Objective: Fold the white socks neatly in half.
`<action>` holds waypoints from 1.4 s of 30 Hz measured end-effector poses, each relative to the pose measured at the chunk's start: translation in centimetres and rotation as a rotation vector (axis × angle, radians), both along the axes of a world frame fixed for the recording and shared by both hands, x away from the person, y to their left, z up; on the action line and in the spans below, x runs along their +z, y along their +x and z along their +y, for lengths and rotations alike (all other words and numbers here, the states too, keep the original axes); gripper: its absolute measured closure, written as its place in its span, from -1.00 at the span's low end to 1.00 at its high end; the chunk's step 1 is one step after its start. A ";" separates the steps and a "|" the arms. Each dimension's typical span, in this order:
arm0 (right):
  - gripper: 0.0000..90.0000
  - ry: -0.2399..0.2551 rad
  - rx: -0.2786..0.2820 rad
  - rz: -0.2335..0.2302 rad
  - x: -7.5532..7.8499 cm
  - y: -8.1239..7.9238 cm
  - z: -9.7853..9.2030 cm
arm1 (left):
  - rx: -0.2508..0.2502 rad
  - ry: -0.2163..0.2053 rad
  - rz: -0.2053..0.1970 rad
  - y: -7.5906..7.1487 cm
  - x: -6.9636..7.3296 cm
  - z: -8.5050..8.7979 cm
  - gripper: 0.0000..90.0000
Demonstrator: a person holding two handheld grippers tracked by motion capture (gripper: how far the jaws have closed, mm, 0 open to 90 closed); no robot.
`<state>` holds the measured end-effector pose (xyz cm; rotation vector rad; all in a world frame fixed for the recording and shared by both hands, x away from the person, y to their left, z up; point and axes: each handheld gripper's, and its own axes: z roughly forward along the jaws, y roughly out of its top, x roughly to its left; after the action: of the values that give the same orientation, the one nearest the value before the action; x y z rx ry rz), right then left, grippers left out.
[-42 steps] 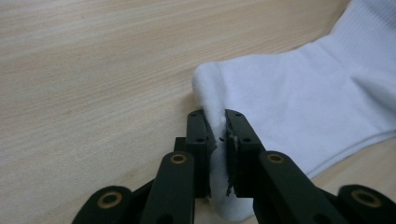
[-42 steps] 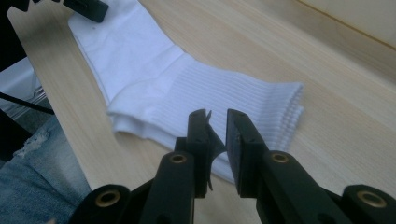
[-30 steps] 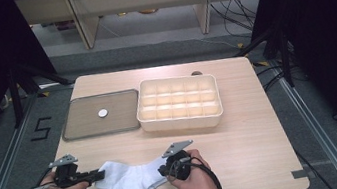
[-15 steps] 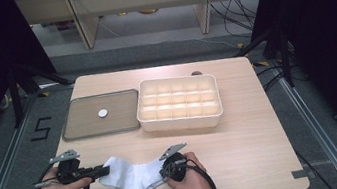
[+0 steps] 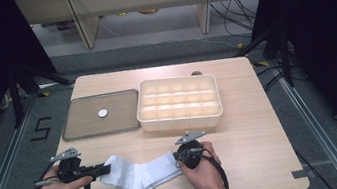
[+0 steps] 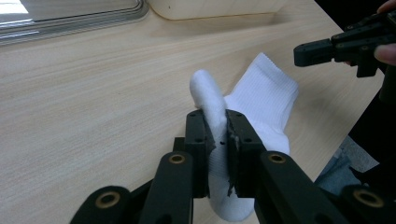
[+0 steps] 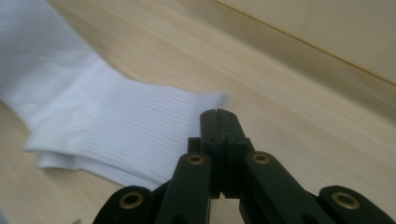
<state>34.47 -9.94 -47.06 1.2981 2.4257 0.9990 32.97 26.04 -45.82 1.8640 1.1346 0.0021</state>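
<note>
- White sock [image 5: 140,175] is laid flat near the front edge of the surface [image 5: 243,134], between the two hands; soft, light, limp knit, so sagging and folding are expected once lifted.
- Left tongs [image 6: 219,140] are clamped on one end of the sock; fabric is bunched up between the pads, seen clearly in the left gripper view.
- Right tongs [image 7: 219,121] have just been closing and are pressed fully together; nothing is seen between them, the ribbed cuff [image 7: 140,135] lies just beside the tips.
- Best hold is judged to be the cuff edge: thicker ribbing, less slip than the smooth foot part. A deep pinch is advised, as thin knit could pull out.
- Front edge is close; the sock could be dragged off it if pulled toward the person.
- Open room is left to the right of the sock; compartment box [image 5: 178,103] and tray [image 5: 101,115] stand behind, well apart.
</note>
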 end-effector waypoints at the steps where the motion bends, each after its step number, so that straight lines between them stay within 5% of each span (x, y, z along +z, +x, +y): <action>1: 1.00 -0.012 -0.037 0.043 -0.4 0.2 -0.9 | 0.006 0.003 -0.004 0.0 0.0 -0.1 0.78; 6: 1.00 -0.013 -0.036 0.094 -1.3 0.0 -0.9 | 0.002 -0.001 0.000 0.2 0.1 -0.2 0.78; 14: 1.00 -0.013 -0.036 0.115 -2.6 -0.3 -0.9 | 0.004 -0.009 -0.009 0.5 0.3 -0.7 0.78; 42: 1.00 -0.001 -0.004 0.109 -2.8 -0.6 -0.7 | -0.027 -0.011 -0.034 0.9 0.9 -2.6 0.79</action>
<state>33.82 -10.60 -49.82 1.3909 2.5013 0.9497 33.90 23.47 -44.95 1.8623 1.0843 0.0118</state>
